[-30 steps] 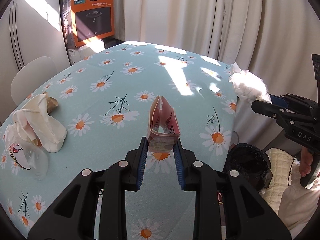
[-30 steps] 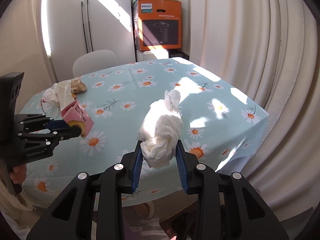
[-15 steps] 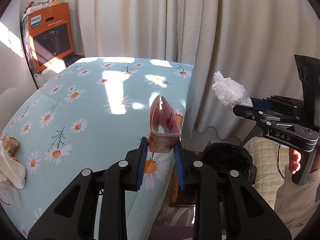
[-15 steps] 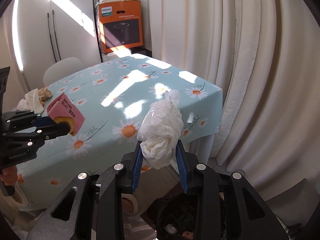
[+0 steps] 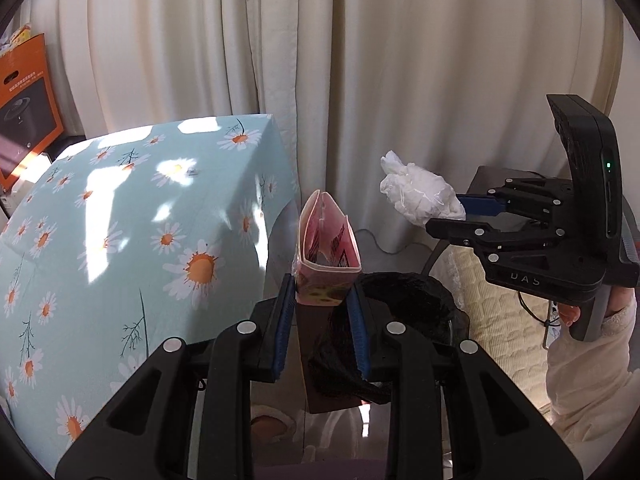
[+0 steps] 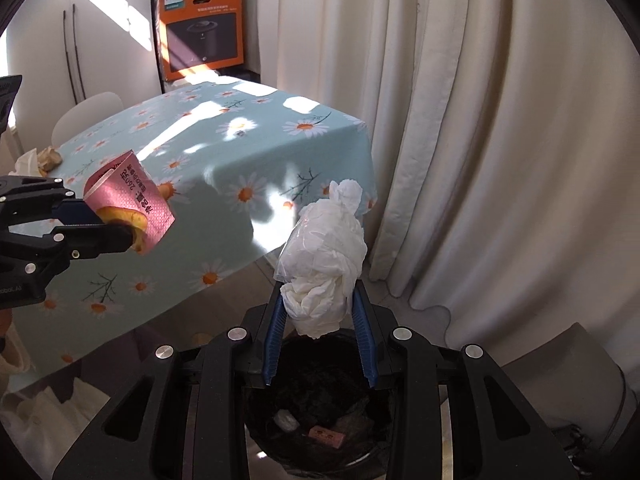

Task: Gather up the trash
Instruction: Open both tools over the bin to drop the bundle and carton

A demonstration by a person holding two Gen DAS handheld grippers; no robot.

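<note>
Tissue wad (image 6: 324, 264) was clamped in right gripper (image 6: 319, 334) above bin (image 6: 320, 432). Pink packet (image 5: 326, 256) was clamped in left gripper (image 5: 322, 312). Release was best made centred over bin.

You can read "PHILIPS" in white on the orange carton (image 6: 201, 28) behind the table. The right gripper (image 5: 460, 212) carries the raised letters "DAS" on its black body. The pink wrapper (image 6: 130, 202) shows "260" beside Chinese characters too small for you to make out.
</note>
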